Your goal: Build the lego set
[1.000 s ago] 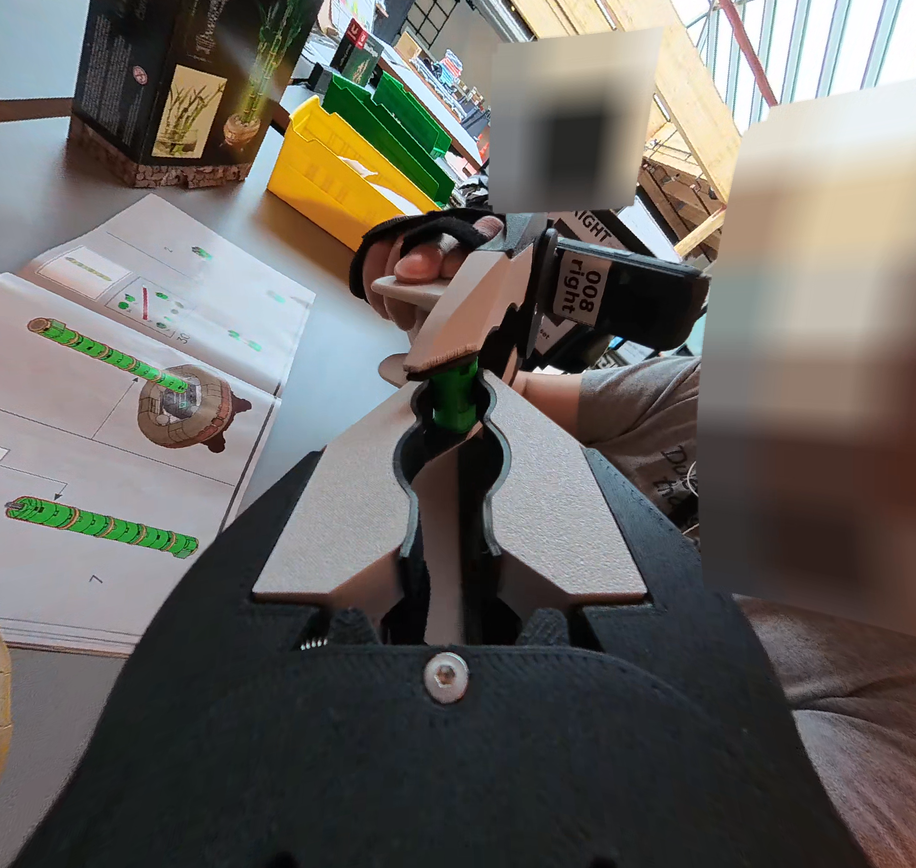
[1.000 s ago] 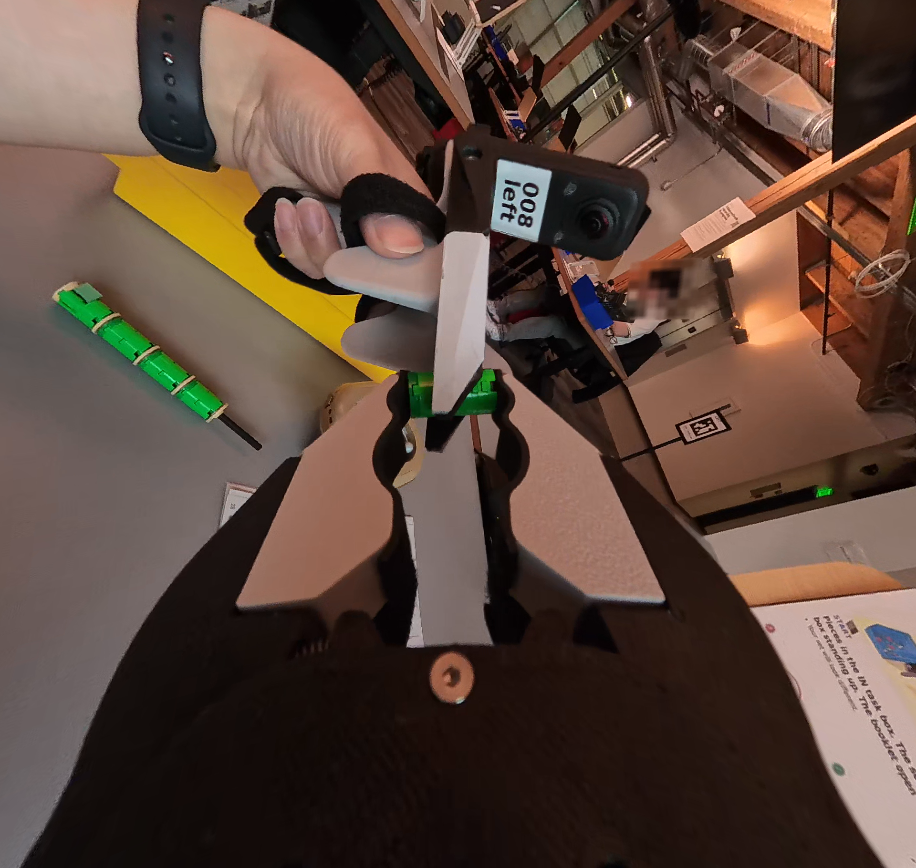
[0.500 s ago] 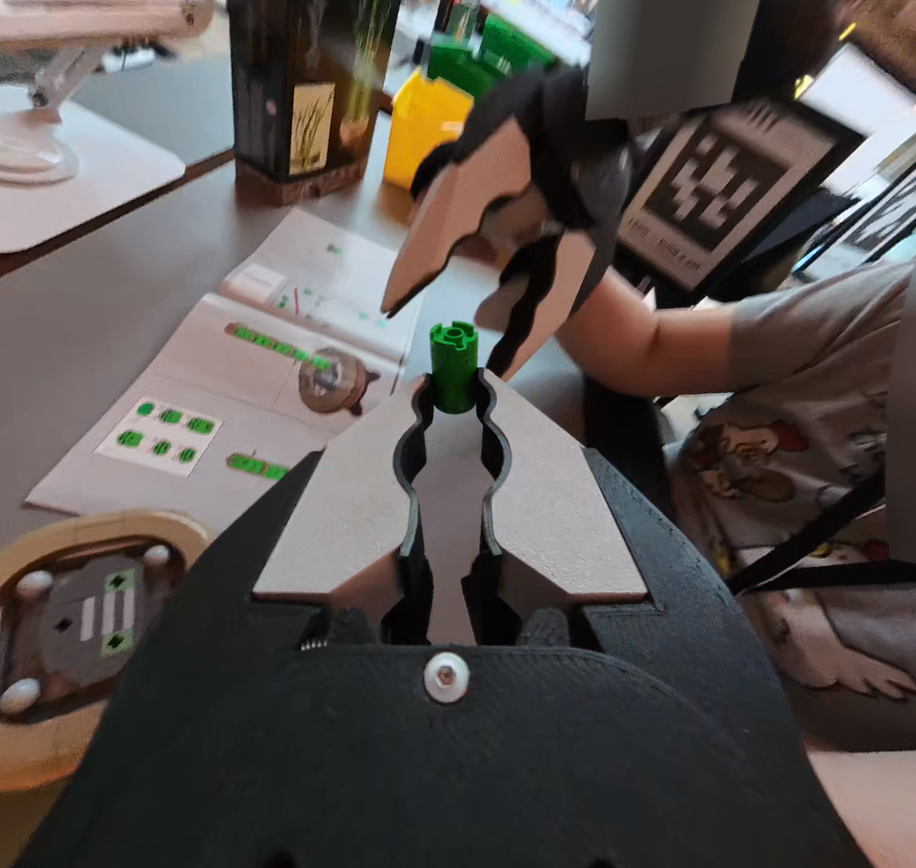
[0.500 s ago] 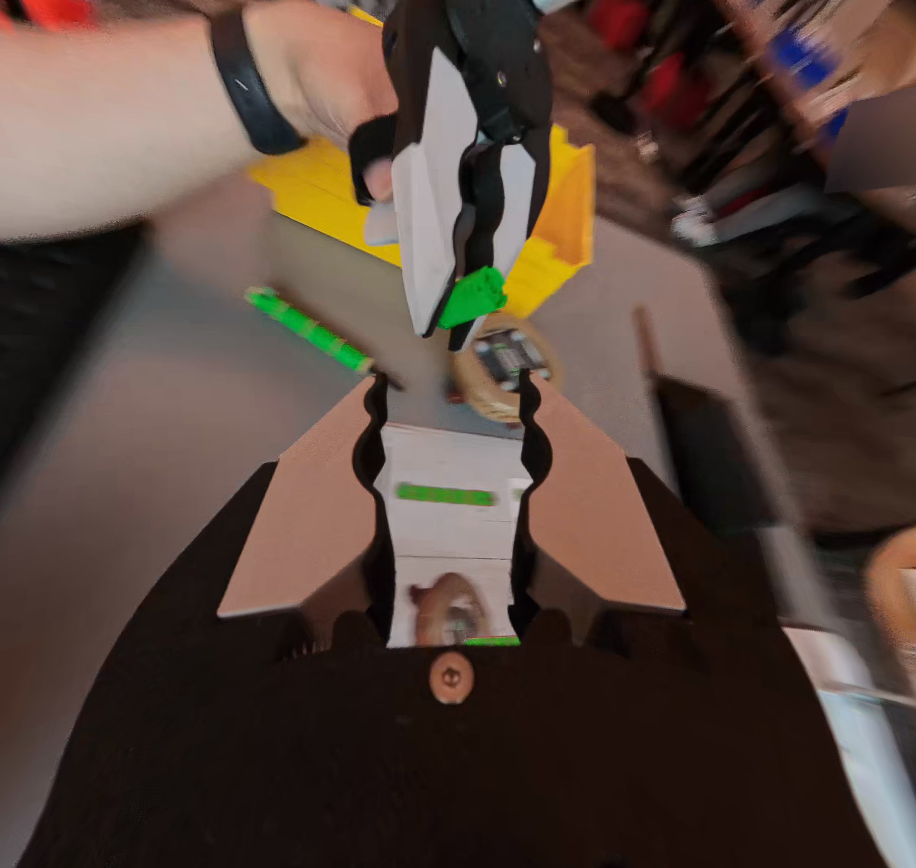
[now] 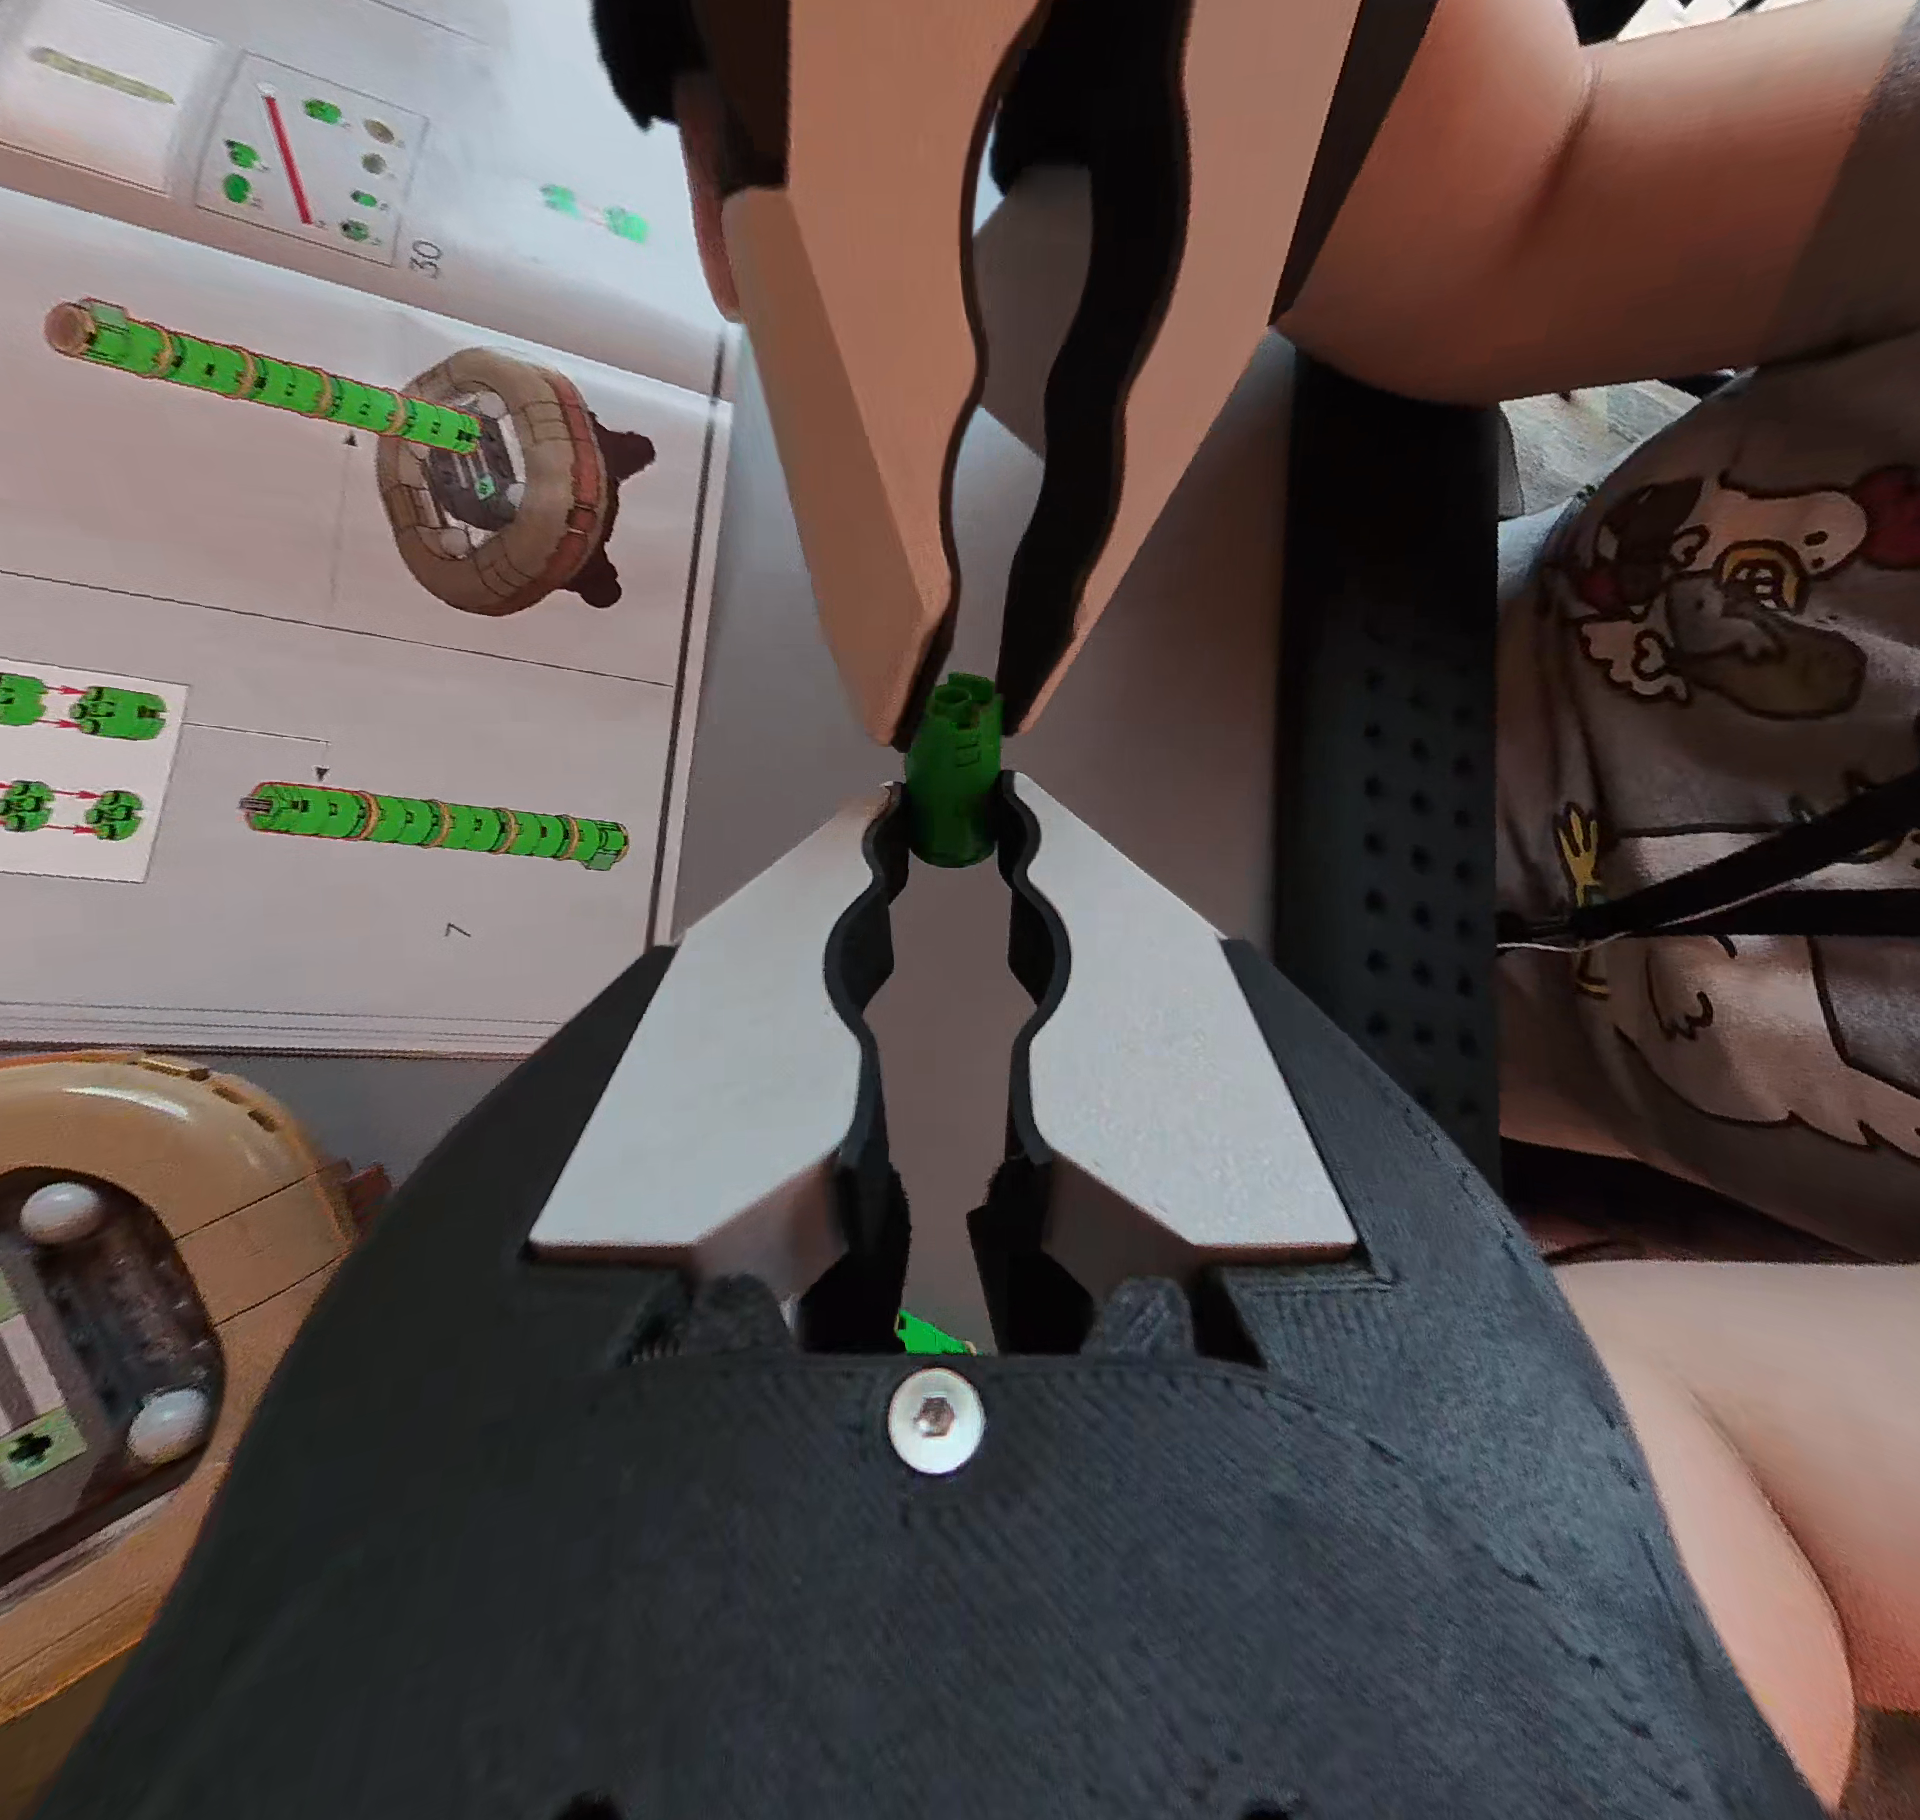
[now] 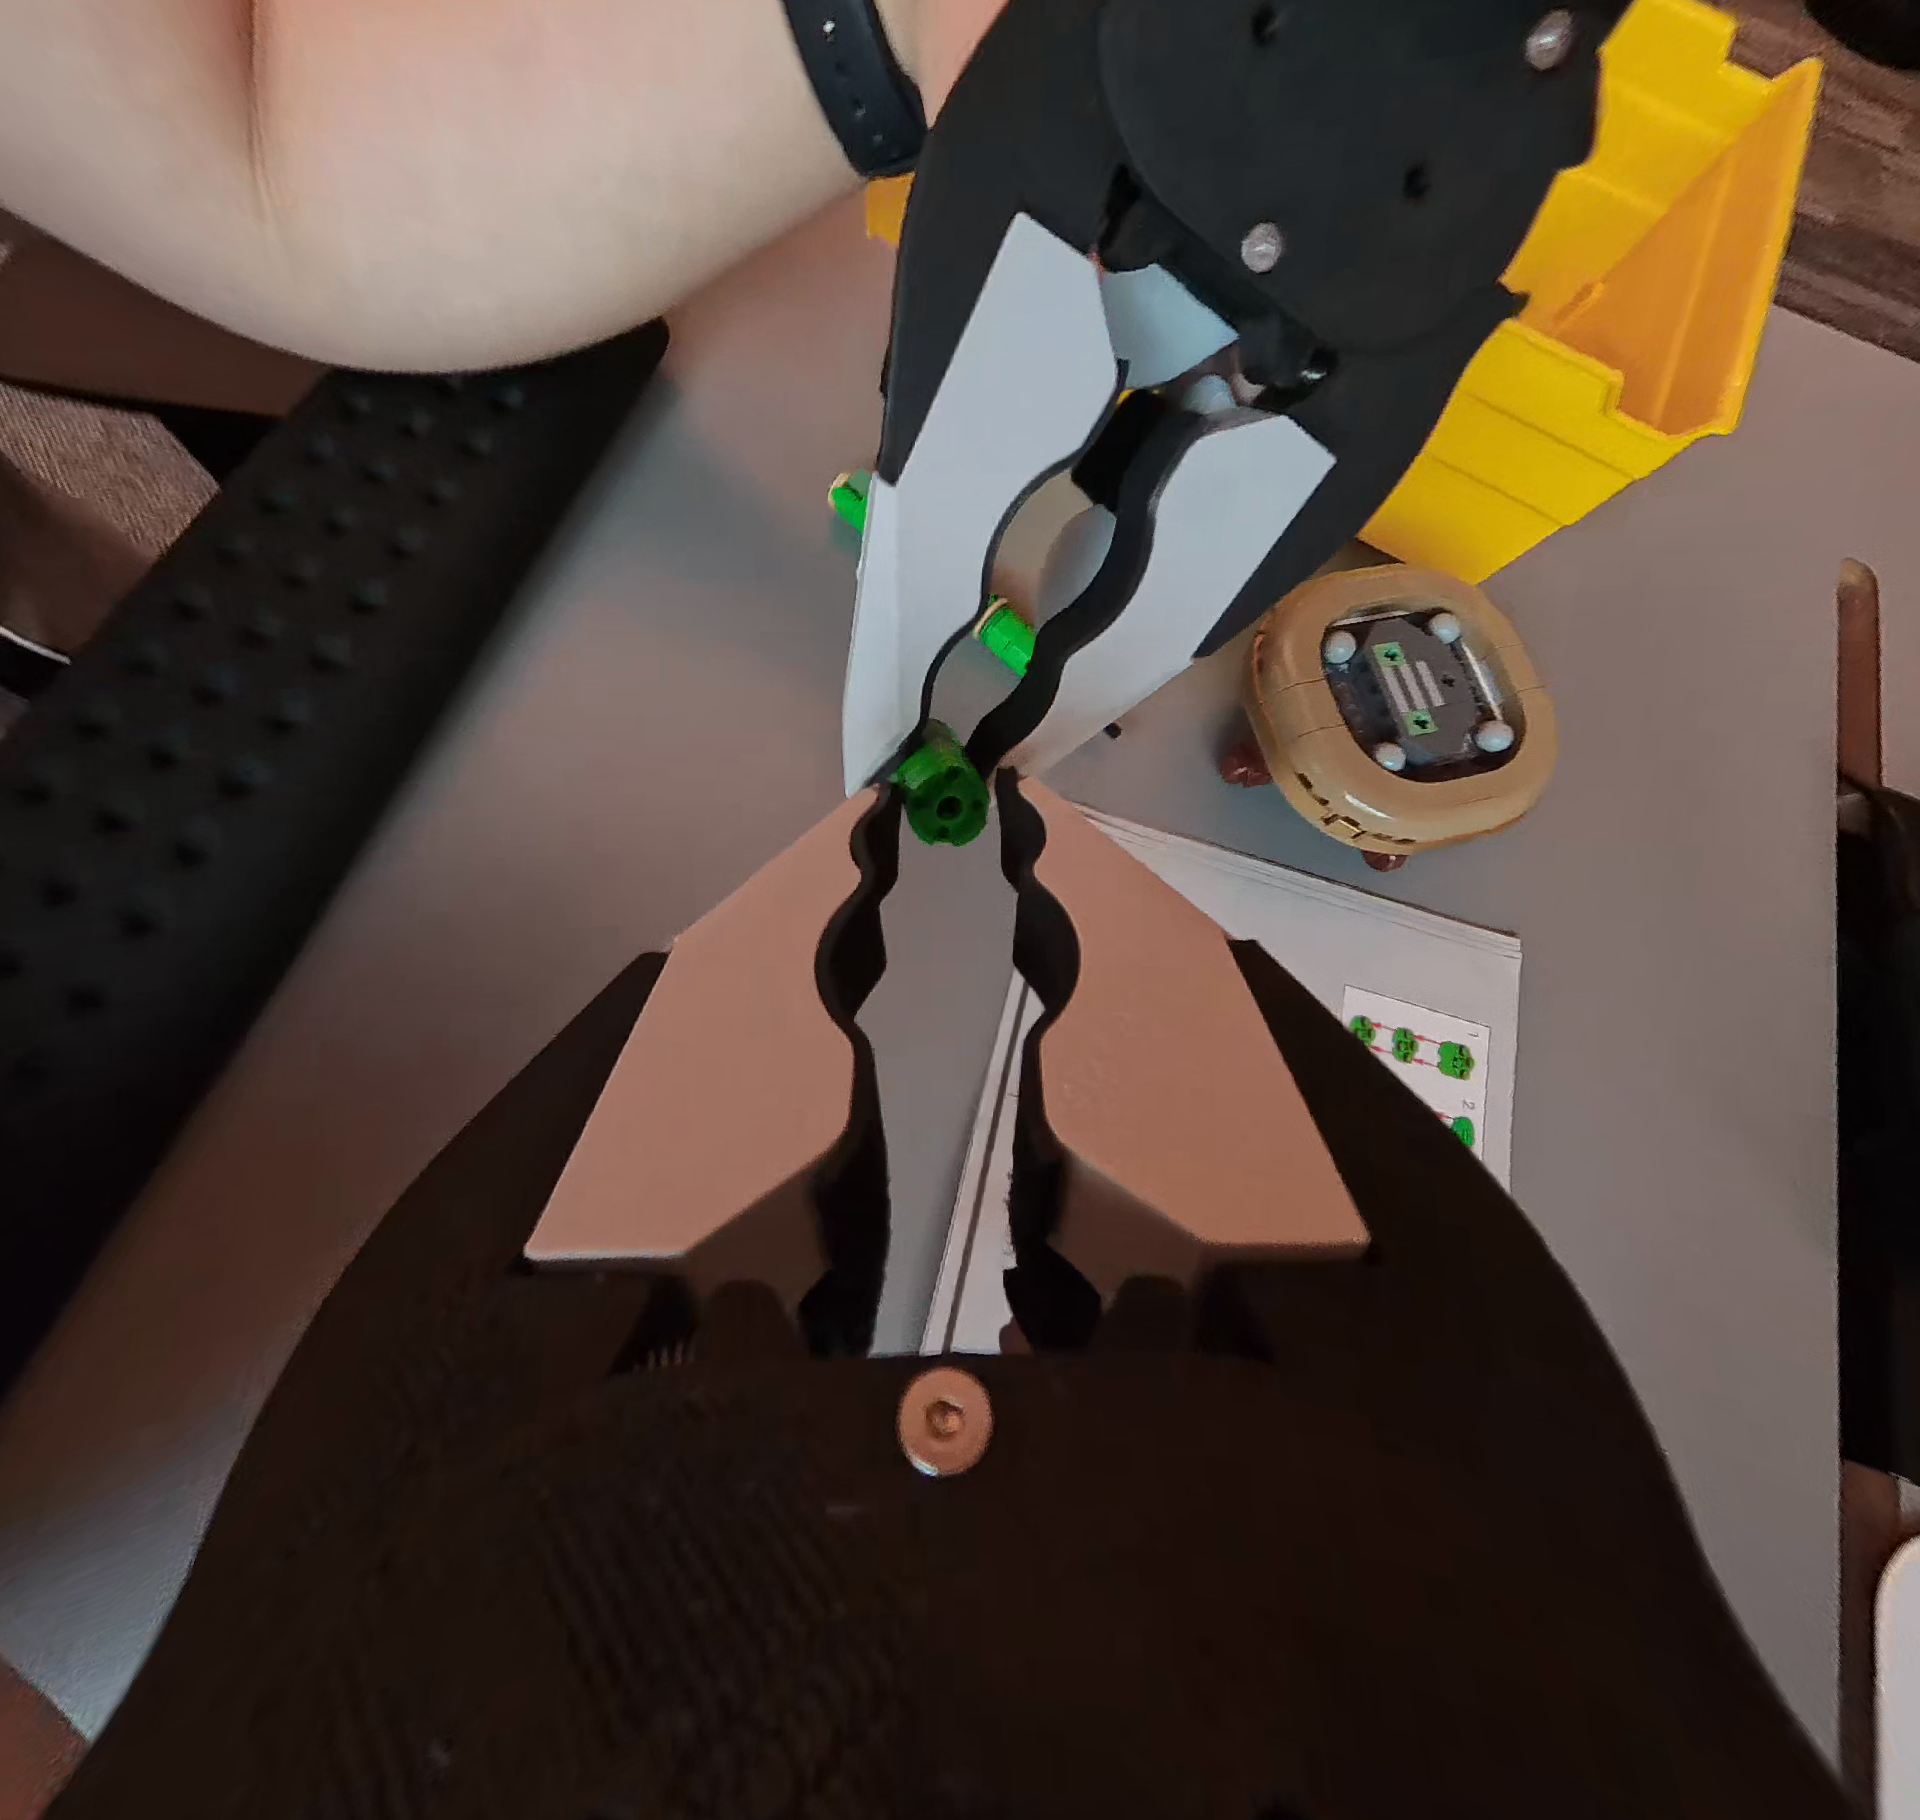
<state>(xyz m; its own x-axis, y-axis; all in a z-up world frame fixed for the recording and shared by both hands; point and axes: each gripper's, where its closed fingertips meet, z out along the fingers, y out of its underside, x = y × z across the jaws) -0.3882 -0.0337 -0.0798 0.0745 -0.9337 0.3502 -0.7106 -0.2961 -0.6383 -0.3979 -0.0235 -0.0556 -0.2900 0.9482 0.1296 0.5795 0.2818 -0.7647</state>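
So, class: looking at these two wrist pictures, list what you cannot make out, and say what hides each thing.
- Green rod, right wrist view: mostly hidden behind the left gripper.
- Green brick: whether the right gripper is gripping or only touching it is unclear in both views.
- Tan pot base, left wrist view: cut off by the left edge.
- Yellow bin, right wrist view: inside hidden by its wall.

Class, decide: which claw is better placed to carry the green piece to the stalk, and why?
Probably left. The left claw grips the green piece by its body; the right claw only meets its top end. The stalk lies close by the left claw.
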